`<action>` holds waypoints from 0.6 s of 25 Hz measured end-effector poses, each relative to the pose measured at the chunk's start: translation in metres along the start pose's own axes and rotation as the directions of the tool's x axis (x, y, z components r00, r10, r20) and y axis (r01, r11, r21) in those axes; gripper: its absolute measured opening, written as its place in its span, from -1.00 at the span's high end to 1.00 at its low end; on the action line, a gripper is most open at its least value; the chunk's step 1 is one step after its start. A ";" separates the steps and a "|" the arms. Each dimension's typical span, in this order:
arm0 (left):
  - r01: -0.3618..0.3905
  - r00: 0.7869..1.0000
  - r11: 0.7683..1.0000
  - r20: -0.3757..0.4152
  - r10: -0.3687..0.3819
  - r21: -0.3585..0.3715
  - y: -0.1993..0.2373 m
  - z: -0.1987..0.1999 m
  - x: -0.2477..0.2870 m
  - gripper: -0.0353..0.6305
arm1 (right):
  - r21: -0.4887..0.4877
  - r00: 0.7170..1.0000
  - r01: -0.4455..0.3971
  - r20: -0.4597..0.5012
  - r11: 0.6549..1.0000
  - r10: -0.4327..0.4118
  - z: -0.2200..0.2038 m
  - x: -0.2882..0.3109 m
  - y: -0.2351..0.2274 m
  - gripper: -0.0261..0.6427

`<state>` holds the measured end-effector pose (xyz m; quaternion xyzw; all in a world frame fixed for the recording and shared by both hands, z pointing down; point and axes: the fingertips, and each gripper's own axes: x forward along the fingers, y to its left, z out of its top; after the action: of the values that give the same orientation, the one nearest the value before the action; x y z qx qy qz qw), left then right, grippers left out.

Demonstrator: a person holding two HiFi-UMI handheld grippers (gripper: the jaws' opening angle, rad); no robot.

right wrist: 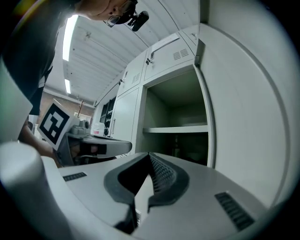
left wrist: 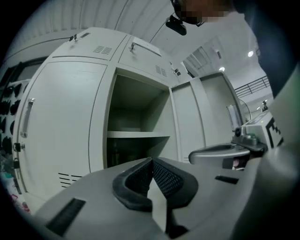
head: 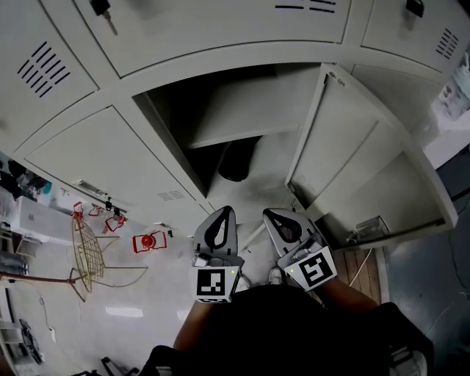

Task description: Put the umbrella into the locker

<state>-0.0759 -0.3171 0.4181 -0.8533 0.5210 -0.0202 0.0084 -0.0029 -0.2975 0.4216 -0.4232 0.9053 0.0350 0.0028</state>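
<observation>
The grey locker (head: 220, 110) stands open, its door (head: 345, 147) swung out to the right. A shelf (head: 242, 121) divides it. Below the shelf stands a dark thing (head: 236, 161) that looks like the folded umbrella, seen dimly under the shelf in the right gripper view (right wrist: 177, 147). My left gripper (head: 219, 219) and right gripper (head: 283, 219) sit side by side in front of the opening, outside the locker. The left gripper (left wrist: 151, 161) is shut with nothing between its pads. The right gripper (right wrist: 150, 155) is shut and empty as well.
Closed locker doors (head: 110, 158) surround the open one, one with a key (head: 103, 11) in its lock. On the floor at the left are a wire stand (head: 87, 253) and small red items (head: 147, 241). The open door bounds the right side.
</observation>
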 end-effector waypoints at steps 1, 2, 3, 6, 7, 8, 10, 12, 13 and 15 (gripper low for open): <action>0.000 1.000 1.000 -0.002 0.000 -0.006 0.000 -0.001 -0.004 0.91 | 0.002 1.000 0.002 0.000 1.000 -0.002 0.001 0.000 0.000 0.93; 0.001 1.000 1.000 -0.006 -0.002 -0.014 0.001 -0.003 -0.007 0.91 | 0.007 1.000 0.003 0.000 1.000 -0.003 0.001 0.000 0.001 0.93; 0.004 1.000 1.000 -0.009 -0.005 -0.020 0.001 -0.004 -0.010 0.91 | 0.011 1.000 0.004 0.001 1.000 -0.004 0.003 0.001 0.001 0.93; 0.008 1.000 1.000 -0.015 -0.009 -0.029 0.001 -0.003 -0.018 0.91 | -0.007 1.000 0.006 0.015 1.000 -0.006 0.005 0.002 0.000 0.93; 0.011 1.000 1.000 -0.012 -0.011 -0.029 0.000 -0.001 -0.020 0.91 | -0.016 1.000 0.005 0.020 1.000 -0.005 0.006 0.002 0.000 0.93; 0.017 1.000 1.000 -0.007 -0.017 -0.026 -0.001 0.000 -0.023 0.91 | -0.013 1.000 0.006 0.021 1.000 -0.006 0.007 0.002 0.001 0.93; 0.036 0.999 0.999 -0.003 -0.036 -0.021 -0.005 0.004 -0.026 0.91 | 0.008 1.000 0.011 0.010 1.000 -0.011 0.008 0.003 0.004 0.93; 0.052 0.999 0.998 0.000 -0.052 -0.022 -0.009 0.008 -0.029 0.91 | 0.004 1.000 0.015 0.006 1.000 -0.015 0.008 0.003 0.005 0.93; 0.057 0.998 0.998 0.004 -0.057 -0.020 -0.010 0.011 -0.030 0.91 | -0.007 1.000 0.017 0.009 1.000 -0.017 0.009 0.003 0.005 0.93; 0.062 0.998 0.998 0.010 -0.062 -0.013 -0.012 0.013 -0.032 0.91 | -0.029 1.000 0.021 0.020 0.999 -0.021 0.009 0.003 0.004 0.93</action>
<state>-0.0791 -0.2826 0.4042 -0.8693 0.4942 -0.0128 0.0048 -0.0082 -0.2967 0.4127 -0.4323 0.9002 0.0526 0.0060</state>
